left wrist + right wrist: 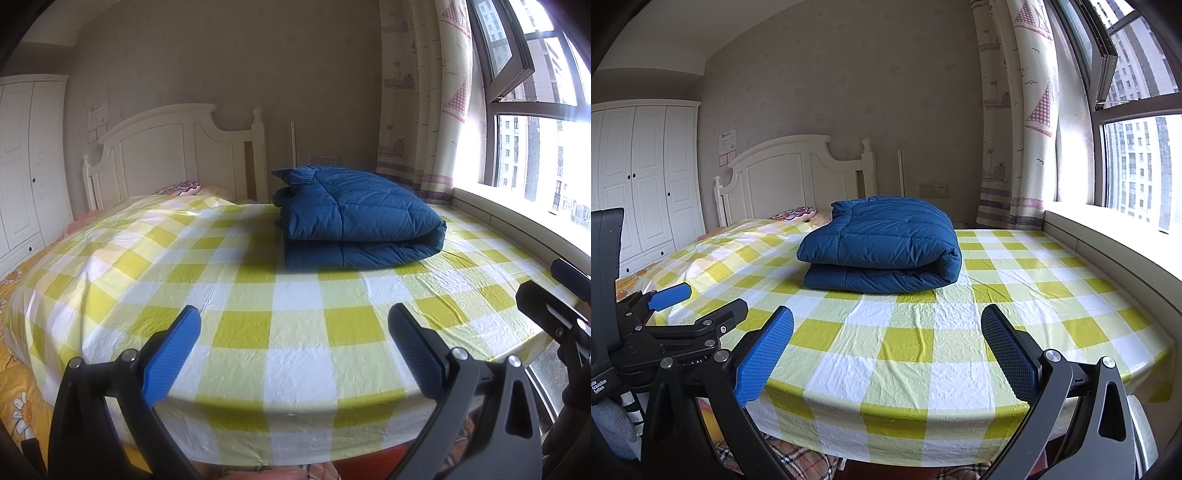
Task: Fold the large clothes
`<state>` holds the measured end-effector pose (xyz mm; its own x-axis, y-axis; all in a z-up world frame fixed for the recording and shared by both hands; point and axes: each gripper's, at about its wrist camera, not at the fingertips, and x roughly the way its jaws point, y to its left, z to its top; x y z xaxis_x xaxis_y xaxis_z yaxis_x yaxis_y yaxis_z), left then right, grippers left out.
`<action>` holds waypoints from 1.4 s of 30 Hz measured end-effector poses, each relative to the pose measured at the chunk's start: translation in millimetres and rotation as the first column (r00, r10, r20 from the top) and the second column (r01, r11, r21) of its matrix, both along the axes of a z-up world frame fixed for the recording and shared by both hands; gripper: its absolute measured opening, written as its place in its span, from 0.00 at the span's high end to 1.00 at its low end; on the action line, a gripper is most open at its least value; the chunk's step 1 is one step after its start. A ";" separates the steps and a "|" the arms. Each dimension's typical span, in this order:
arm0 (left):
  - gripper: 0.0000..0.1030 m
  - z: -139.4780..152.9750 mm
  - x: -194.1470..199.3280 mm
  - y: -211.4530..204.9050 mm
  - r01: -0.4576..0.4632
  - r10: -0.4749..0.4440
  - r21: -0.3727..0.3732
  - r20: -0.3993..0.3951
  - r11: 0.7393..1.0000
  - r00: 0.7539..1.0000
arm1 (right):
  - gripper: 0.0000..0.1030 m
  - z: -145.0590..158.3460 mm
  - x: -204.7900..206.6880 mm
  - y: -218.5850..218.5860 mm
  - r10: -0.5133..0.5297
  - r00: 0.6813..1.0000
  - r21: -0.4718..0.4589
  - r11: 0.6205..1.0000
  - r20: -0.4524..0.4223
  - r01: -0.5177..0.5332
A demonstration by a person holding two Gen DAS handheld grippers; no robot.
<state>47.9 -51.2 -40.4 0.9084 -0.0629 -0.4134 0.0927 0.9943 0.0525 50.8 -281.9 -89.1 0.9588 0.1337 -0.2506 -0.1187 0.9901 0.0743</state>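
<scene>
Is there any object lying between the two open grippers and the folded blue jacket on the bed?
Nothing visible. Only bare checkered sheet lies between the left gripper, the right gripper and the blue jacket. Both grippers are open and empty.

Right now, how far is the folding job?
Done: the blue padded garment lies folded in a compact bundle on the checked cover. In hand: nothing; left gripper and right gripper are open, away from it. Left: apparently nothing visible.
</scene>
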 end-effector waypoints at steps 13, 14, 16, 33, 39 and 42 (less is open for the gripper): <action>0.02 4.1 -5.2 -1.1 -0.004 0.004 0.010 0.028 1.000 1.000 | 0.05 3.2 -3.5 1.9 0.004 1.000 -0.006 1.000 0.008 -0.004; 0.02 4.4 -5.8 -1.2 -0.004 0.004 0.012 0.031 1.000 1.000 | 0.05 3.5 -3.8 2.3 0.004 1.000 -0.007 1.000 0.008 -0.004; 0.02 4.9 -8.1 -1.9 -0.004 0.004 0.016 0.037 1.000 0.999 | 0.05 3.7 -4.8 2.8 0.005 1.000 -0.008 1.000 0.010 -0.005; 0.02 -0.8 7.3 -8.3 0.047 -0.048 0.037 0.015 0.998 0.999 | 0.05 2.7 18.1 7.3 0.032 0.999 -0.031 0.999 -0.020 -0.033; 0.02 17.8 69.2 10.1 0.095 -0.094 0.039 -0.028 0.995 0.995 | 0.05 11.0 66.5 -8.0 0.028 0.998 -0.027 0.999 -0.053 -0.030; 0.02 36.6 142.4 58.9 0.023 -0.019 0.034 -0.111 0.999 0.994 | 0.05 21.6 99.9 -31.9 0.014 0.996 -0.018 1.000 -0.090 -0.016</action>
<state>190.3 7.7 -3.8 0.8557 -0.0653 -0.5134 0.1207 0.9898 0.0754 150.8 -313.8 -67.5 0.9302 0.1422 -0.3385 -0.1270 0.9896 0.0669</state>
